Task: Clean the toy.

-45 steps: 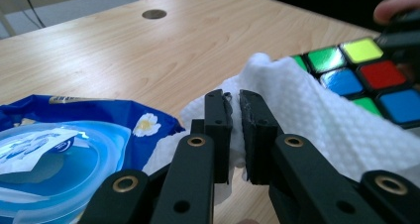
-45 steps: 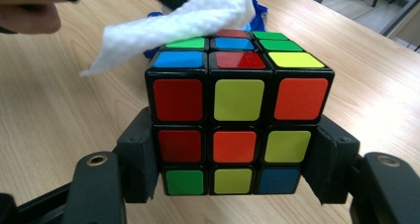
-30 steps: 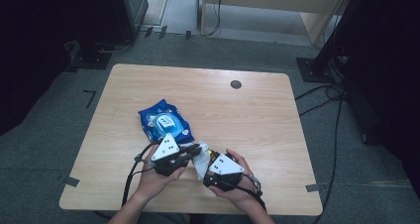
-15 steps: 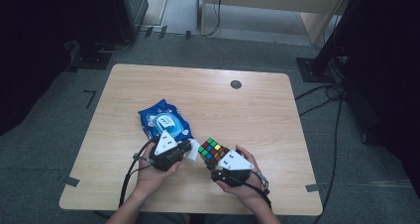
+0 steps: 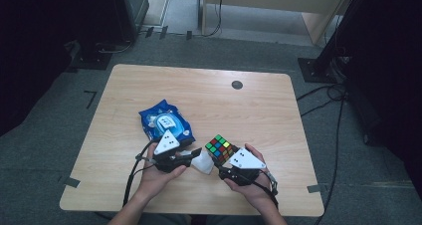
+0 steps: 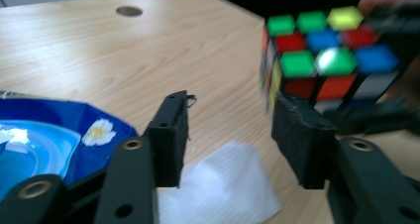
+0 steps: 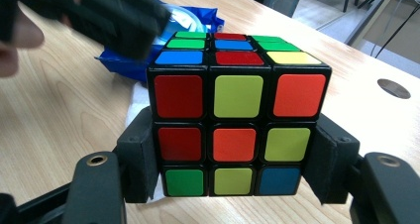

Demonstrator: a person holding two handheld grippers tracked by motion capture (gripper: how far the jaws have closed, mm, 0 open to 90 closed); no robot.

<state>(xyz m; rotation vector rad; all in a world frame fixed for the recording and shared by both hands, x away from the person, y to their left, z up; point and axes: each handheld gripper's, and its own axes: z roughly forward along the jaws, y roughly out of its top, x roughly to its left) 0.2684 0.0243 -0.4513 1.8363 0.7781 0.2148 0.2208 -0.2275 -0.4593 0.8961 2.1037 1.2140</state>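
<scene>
Right gripper (image 7: 233,159) clamped the cube (image 7: 233,115) at centre frame; left gripper (image 6: 230,135), jaws just opened, stood apart above the wipe (image 6: 218,184). Blue pack (image 5: 164,121): writing unreadable.

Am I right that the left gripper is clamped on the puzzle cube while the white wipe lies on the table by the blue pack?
Not quite: the right gripper clamps the puzzle cube, as the right gripper view shows. The white wipe does lie on the table by the blue pack.

cube (image 7: 240,120): red, green, blue, yellow, orange squares, black grid | wipe (image 6: 223,187): white | packet (image 5: 165,121): blue, daisy print
</scene>
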